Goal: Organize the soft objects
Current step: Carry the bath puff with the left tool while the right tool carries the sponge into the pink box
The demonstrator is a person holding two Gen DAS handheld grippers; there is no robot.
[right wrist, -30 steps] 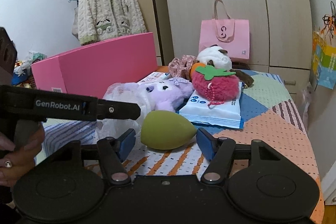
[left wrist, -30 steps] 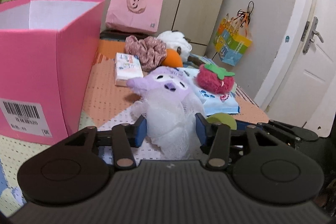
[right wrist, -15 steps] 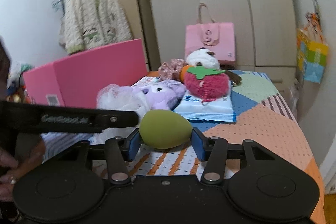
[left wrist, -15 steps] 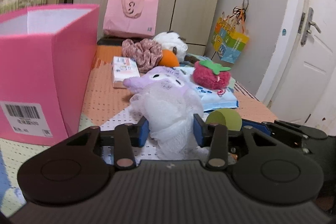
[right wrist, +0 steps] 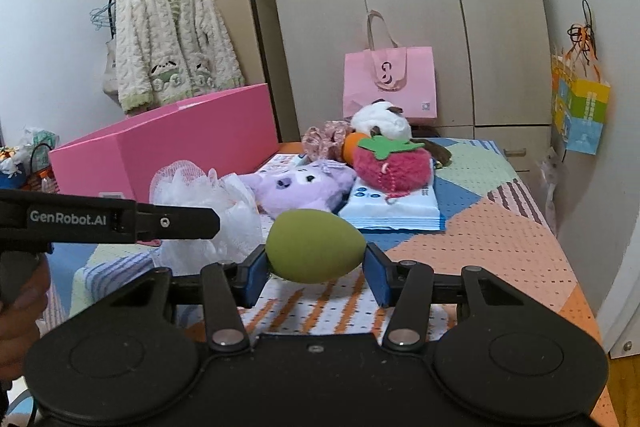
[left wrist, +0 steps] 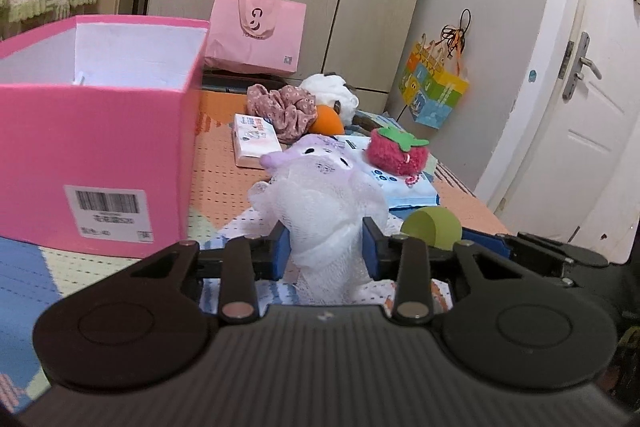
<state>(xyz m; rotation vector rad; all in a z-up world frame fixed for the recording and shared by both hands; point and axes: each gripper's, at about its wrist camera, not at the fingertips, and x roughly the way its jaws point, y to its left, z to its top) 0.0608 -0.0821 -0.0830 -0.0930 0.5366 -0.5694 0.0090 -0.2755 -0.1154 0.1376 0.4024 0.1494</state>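
My left gripper (left wrist: 326, 247) is shut on a white mesh bath pouf (left wrist: 320, 211) and holds it above the bed; the pouf also shows in the right wrist view (right wrist: 208, 203). My right gripper (right wrist: 316, 267) is shut on a green egg-shaped sponge (right wrist: 314, 245), also visible in the left wrist view (left wrist: 432, 233). A purple plush (right wrist: 304, 187) lies behind them. A red strawberry plush (right wrist: 394, 163) sits on a blue wipes pack (right wrist: 394, 207). The open pink box (left wrist: 92, 131) stands to the left.
A floral scrunchie (left wrist: 280, 107), an orange-and-white plush (left wrist: 332, 107) and a tissue pack (left wrist: 256, 141) lie further back. A pink tote bag (left wrist: 256, 35) stands before the wardrobe. A door (left wrist: 580, 107) is on the right, and a cardigan (right wrist: 172, 39) hangs at left.
Both grippers closed on their objects and lifted: the left squeezed and raised the pouf, the right clamped and raised the green sponge.
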